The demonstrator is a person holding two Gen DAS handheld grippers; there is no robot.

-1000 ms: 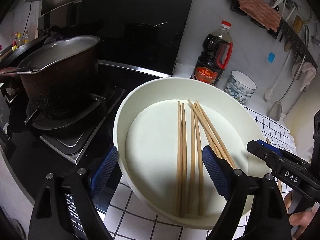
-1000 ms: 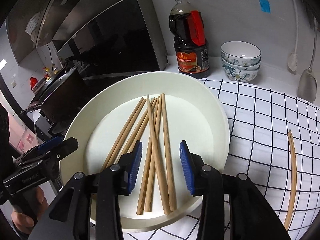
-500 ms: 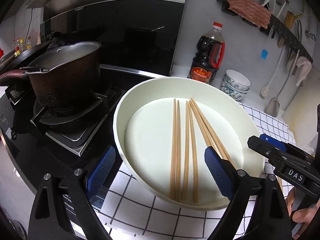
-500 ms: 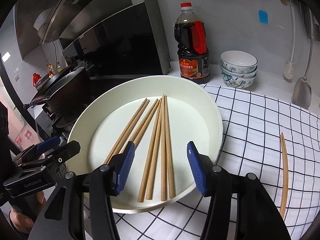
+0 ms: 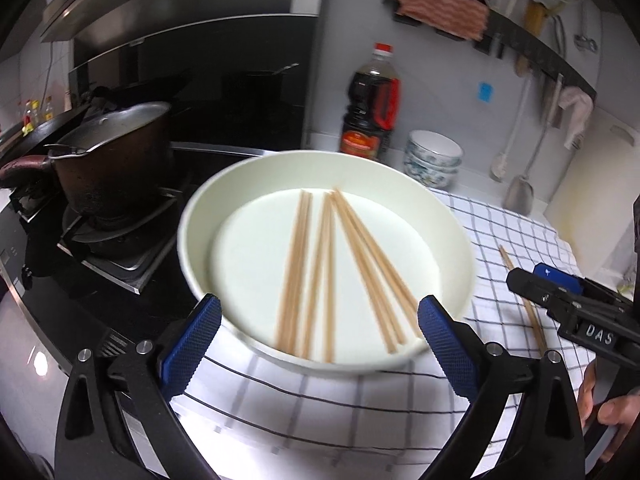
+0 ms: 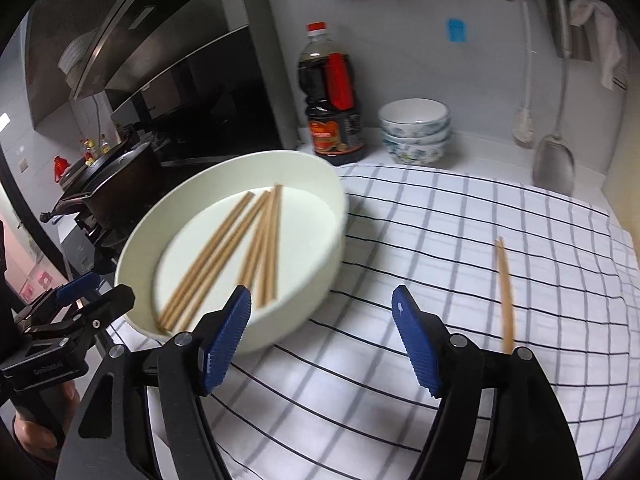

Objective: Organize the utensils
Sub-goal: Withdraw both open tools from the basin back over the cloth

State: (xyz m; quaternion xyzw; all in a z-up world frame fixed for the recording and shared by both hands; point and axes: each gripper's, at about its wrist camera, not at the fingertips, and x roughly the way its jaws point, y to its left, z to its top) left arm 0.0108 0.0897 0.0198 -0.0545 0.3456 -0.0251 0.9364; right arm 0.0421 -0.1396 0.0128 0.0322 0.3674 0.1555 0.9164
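A wide white dish (image 5: 200,216) (image 6: 332,240) sits on a checked cloth and holds several wooden chopsticks (image 5: 320,272) (image 6: 224,256). One more chopstick (image 6: 505,292) (image 5: 524,296) lies alone on the cloth to the right of the dish. My left gripper (image 5: 318,332) is open and empty, just short of the dish's near rim. My right gripper (image 6: 322,334) is open and empty, over the cloth between the dish and the loose chopstick. The right gripper also shows in the left wrist view (image 5: 560,300).
A dark pot (image 5: 112,168) stands on the stove (image 5: 120,256) left of the dish. A soy sauce bottle (image 6: 332,96) and stacked bowls (image 6: 414,132) stand at the back wall. Utensils hang on a wall rail (image 5: 532,40), with a spatula (image 6: 554,164) below.
Both grippers have pulled back from the dish and opened wider. The right gripper has swung right, toward the loose chopstick on the cloth.
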